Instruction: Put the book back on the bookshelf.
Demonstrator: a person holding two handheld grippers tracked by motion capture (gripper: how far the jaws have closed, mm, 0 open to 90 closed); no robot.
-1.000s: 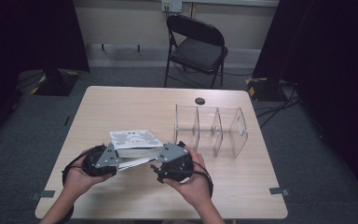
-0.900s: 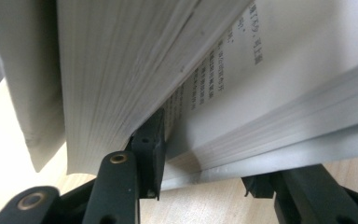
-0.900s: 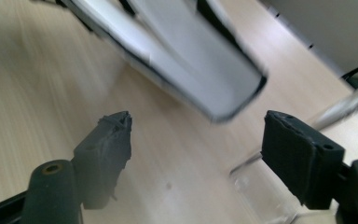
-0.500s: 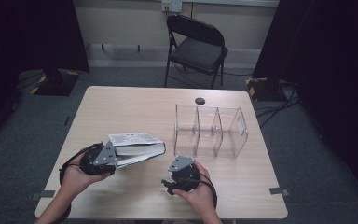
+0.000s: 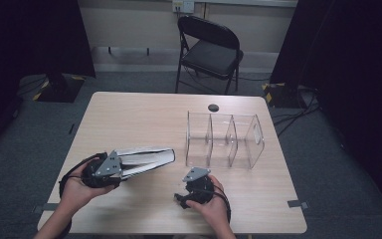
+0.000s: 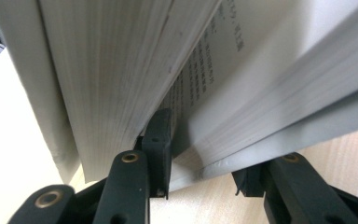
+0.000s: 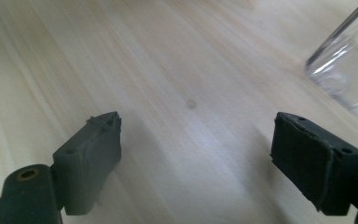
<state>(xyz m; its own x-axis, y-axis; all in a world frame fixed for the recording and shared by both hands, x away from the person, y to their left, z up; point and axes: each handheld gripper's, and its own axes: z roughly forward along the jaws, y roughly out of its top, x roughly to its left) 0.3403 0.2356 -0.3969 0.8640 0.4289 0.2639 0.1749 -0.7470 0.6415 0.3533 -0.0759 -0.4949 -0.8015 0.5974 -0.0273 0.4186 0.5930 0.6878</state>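
The left gripper (image 5: 124, 165) is clamped on part of a half-open book (image 5: 146, 159), one jaw stuck between the pages, the jaws having just been closing. The book is held just above the table (image 5: 144, 114), left of the clear organizer (image 5: 224, 139). The right gripper (image 7: 200, 154) is spread wide with nothing in it, low over bare wood. Book's cover text can't be read.

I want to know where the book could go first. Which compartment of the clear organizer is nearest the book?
The left-end compartment of the clear organizer: its outer wall faces the book held in the left claw; the middle and right-end compartments lie beyond it.
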